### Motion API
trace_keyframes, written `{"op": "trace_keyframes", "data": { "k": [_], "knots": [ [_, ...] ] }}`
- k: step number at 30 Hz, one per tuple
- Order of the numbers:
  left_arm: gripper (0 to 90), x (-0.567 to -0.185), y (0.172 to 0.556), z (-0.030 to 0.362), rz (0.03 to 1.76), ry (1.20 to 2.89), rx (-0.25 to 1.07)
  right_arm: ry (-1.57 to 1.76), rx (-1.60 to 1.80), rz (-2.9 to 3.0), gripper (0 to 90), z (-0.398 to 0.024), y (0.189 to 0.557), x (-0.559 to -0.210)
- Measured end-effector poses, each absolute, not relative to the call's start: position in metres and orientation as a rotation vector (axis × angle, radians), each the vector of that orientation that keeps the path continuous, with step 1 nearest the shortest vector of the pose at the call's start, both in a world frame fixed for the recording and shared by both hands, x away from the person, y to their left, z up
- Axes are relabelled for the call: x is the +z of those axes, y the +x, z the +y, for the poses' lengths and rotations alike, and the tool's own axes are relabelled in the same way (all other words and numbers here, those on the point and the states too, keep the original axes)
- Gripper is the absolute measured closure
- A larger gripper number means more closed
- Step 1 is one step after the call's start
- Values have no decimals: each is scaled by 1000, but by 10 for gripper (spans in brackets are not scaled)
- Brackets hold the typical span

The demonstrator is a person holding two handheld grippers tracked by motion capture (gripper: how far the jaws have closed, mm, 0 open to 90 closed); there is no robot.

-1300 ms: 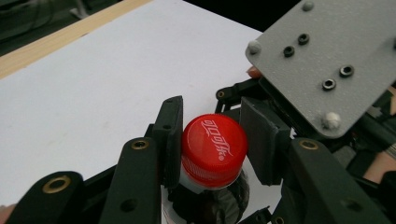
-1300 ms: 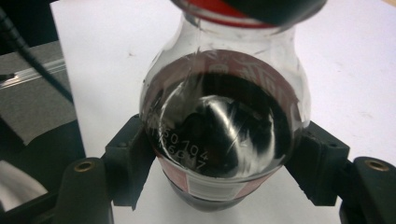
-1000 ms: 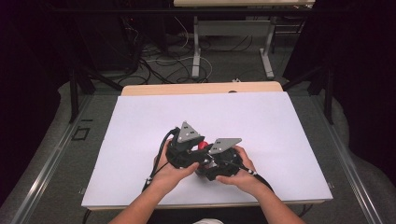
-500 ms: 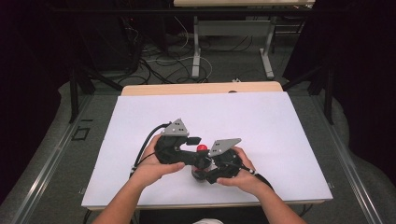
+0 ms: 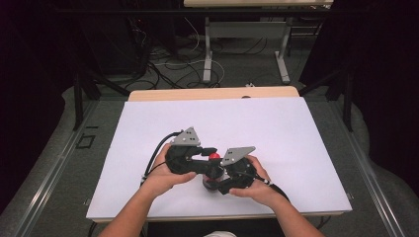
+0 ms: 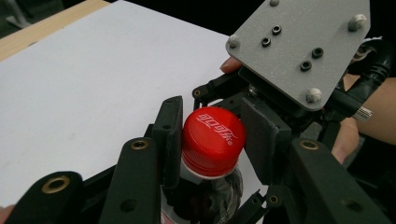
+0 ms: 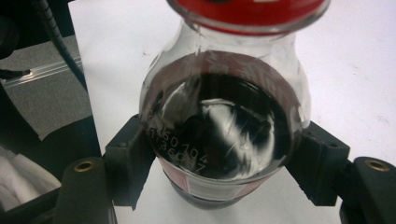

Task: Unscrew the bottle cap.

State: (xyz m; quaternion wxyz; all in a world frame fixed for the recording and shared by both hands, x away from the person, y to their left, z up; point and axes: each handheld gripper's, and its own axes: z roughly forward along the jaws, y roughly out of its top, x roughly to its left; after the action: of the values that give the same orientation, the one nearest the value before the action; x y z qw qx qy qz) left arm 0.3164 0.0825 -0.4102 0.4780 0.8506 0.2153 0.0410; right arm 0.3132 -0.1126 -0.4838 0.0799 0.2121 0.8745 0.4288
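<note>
A clear bottle of dark cola (image 7: 219,121) with a red cap (image 6: 212,140) stands near the front middle of the white table (image 5: 276,128). My right gripper (image 7: 219,161) is shut on the bottle's body, one pad (image 7: 128,158) on each side. My left gripper (image 6: 208,135) reaches over from the left; its jaws have just been closing and now press on the red cap (image 5: 214,157). In the high view the left gripper (image 5: 207,154) and the right gripper (image 5: 220,178) meet at the bottle, each held in a hand. The right gripper's grey plate (image 6: 299,46) hides the table behind it.
A wooden strip (image 5: 212,94) runs along the table's far edge. Beyond it, cables and the legs of another table (image 5: 207,54) stand on the dark floor. Metal rails (image 5: 59,168) flank the table on both sides. Bare white surface lies all around the hands.
The left gripper shifted slightly left from a second ago. Half a second ago its jaws stood wider beside the cap; now they are closed on it. The right hand and bottle stayed put.
</note>
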Motion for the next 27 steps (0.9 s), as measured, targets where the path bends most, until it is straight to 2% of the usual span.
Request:
{"op": "trace_keyframes", "data": {
  "k": [5, 10, 13, 17, 18, 21, 25, 27],
  "knots": [
    [609, -409, 310, 76, 617, 2057, 180, 677, 1271, 2580, 298, -112, 314, -483],
    [611, -413, 298, 64, 764, 2000, 323, 727, 1216, 2561, 298, -111, 314, -483],
    [609, -414, 297, 60, 771, 2005, 346, 749, 1209, 2547, 298, -111, 314, -484],
    [595, -412, 300, 62, 747, 2033, 292, 741, 1213, 2574, 297, -112, 315, -485],
    [550, -411, 302, 65, 718, 2042, 265, 735, 1231, 2577, 297, -112, 315, -484],
    [510, -407, 305, 71, 666, 2047, 218, 726, 1244, 2598, 297, -113, 315, -483],
    [490, -403, 311, 82, 584, 2072, 144, 678, 1247, 2629, 297, -113, 315, -483],
    [491, -403, 320, 89, 505, 2083, 45, 666, 1261, 2621, 297, -112, 314, -484]
  ]
}}
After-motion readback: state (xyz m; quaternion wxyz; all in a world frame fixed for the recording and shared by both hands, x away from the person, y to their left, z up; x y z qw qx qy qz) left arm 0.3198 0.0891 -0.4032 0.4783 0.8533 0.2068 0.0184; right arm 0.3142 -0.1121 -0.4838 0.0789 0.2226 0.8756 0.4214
